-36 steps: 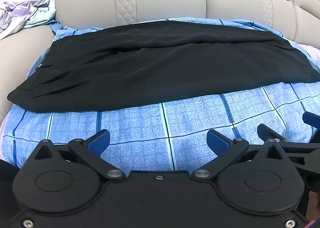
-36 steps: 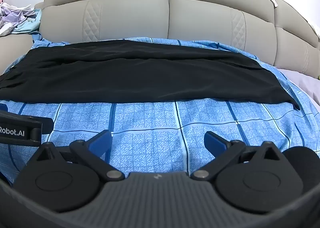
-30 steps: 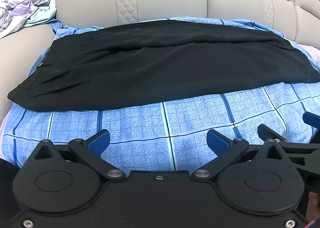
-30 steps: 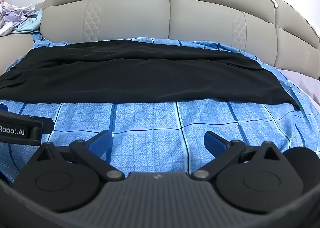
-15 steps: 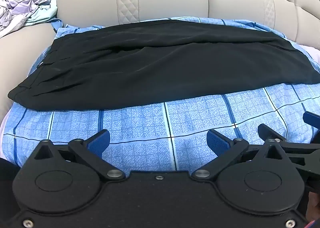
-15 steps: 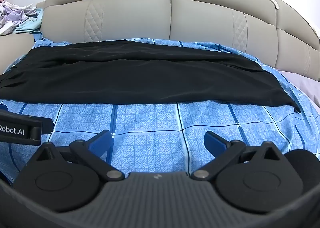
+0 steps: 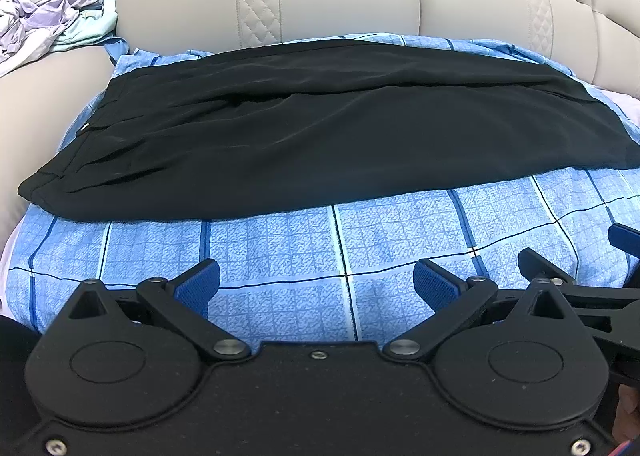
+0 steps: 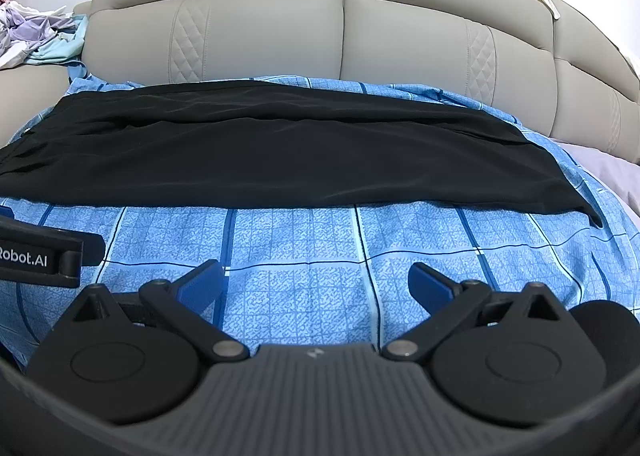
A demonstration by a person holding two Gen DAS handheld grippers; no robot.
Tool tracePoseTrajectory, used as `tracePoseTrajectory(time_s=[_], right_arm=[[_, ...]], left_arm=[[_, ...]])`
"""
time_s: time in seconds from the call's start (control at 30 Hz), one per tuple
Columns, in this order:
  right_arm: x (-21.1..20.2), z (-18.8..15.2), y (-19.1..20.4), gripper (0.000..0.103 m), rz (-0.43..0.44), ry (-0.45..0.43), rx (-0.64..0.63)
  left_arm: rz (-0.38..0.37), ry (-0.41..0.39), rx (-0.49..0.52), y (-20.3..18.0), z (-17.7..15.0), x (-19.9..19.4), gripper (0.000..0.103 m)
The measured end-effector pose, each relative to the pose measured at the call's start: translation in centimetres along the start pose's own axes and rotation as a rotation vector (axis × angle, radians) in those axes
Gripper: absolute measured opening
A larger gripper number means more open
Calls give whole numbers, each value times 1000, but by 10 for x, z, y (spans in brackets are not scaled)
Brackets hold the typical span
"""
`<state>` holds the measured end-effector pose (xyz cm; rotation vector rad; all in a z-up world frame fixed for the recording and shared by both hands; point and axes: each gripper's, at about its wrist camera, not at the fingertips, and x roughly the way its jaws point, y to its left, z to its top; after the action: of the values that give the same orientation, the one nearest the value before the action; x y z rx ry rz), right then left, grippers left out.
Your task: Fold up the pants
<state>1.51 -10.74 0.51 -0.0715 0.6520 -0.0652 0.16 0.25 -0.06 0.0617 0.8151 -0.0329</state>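
Both grippers, left and right, spread wide, empty, over bare blue sheet; black pants lie flat ahead, headboard behind.

Black pants' left end beyond the right wrist view's edge

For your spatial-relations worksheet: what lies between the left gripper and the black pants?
Only bare blue checked bedsheet lies between the open left gripper and the black pants, shown in the left wrist view.
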Motion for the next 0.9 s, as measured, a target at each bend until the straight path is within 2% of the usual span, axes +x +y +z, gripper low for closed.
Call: tracePoseTrajectory(time_s=[0.9], right_arm=[[2, -1, 0, 103, 3, 1, -1]], left_arm=[[7, 5, -11, 0, 2, 1, 103]])
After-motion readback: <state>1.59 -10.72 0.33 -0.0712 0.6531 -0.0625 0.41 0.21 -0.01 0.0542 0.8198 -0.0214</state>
